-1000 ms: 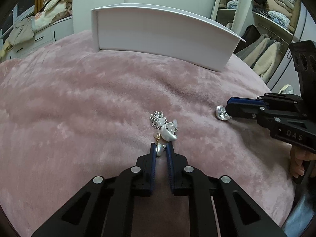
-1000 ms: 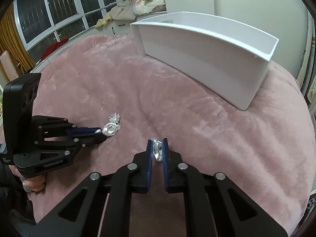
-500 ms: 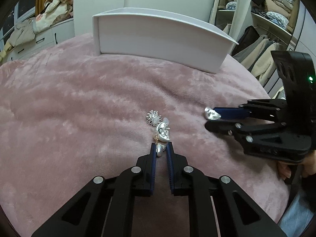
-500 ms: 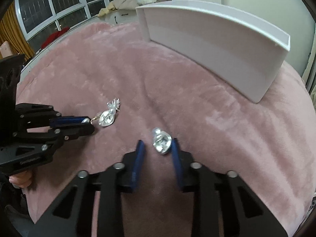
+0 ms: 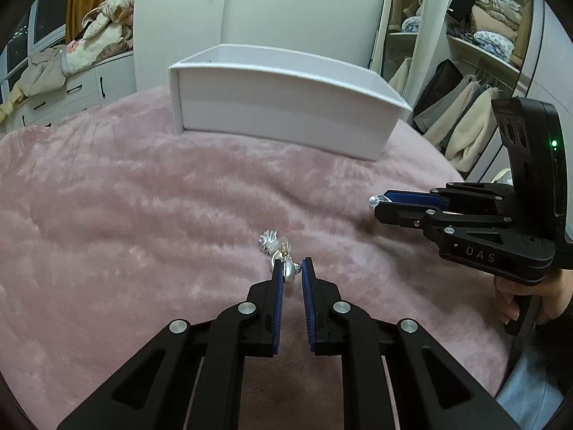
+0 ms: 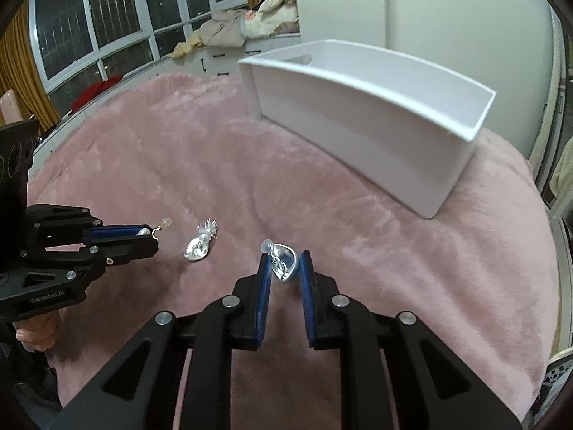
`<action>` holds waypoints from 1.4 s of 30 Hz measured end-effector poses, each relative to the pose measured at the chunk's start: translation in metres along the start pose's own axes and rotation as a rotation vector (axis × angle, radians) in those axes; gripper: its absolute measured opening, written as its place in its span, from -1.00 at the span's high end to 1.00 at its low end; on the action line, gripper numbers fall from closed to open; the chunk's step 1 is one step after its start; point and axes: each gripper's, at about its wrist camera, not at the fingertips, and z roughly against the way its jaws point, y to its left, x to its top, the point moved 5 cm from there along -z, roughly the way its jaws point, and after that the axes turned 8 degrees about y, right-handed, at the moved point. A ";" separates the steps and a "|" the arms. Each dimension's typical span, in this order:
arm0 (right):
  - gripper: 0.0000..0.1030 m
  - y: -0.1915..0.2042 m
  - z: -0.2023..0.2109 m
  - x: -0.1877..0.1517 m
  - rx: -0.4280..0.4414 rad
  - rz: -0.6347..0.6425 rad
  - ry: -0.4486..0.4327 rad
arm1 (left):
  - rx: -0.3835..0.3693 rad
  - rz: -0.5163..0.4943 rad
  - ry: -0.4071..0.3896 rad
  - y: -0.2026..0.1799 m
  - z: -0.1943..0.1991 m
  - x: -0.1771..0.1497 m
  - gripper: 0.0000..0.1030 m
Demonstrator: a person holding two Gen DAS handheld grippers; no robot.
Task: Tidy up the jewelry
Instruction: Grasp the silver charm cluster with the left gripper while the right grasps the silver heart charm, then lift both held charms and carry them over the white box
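Observation:
My left gripper [image 5: 293, 275] is shut on a pearl earring [image 5: 288, 272] and holds it just above the pink plush blanket [image 5: 143, 215]; it also shows in the right wrist view [image 6: 143, 233] with the gold hook sticking out. My right gripper [image 6: 284, 268] is shut on a silver shell-shaped earring [image 6: 284, 267], lifted off the blanket; it also shows in the left wrist view [image 5: 374, 205]. Another silver earring [image 6: 200, 243] with a spiky top lies on the blanket between the grippers. A white open box [image 6: 358, 118] stands at the back.
A window [image 6: 107, 18] and a cabinet piled with clothes [image 6: 232, 36] lie beyond the blanket. An open wardrobe with hanging coats [image 5: 458, 118] is at the right in the left wrist view. The blanket drops off at its edges.
My right gripper opened around the silver shell earring, then closed on it again and lifted. My left gripper rose with the pearl earring, away from the silver earring left on the blanket.

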 end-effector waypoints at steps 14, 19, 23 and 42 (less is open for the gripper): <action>0.67 -0.014 0.029 0.010 -0.054 -0.032 -0.076 | 0.023 -0.031 -0.043 -0.011 0.014 0.023 0.70; 0.67 -0.017 0.038 0.015 -0.071 -0.040 -0.106 | 0.032 -0.051 -0.061 -0.014 0.015 0.041 0.70; 0.67 -0.018 0.047 0.022 -0.074 -0.039 -0.138 | 0.033 -0.056 -0.078 -0.012 0.017 0.059 0.70; 0.67 -0.053 0.063 0.063 -0.108 -0.147 -0.236 | 0.061 -0.150 -0.145 -0.006 0.016 0.155 0.70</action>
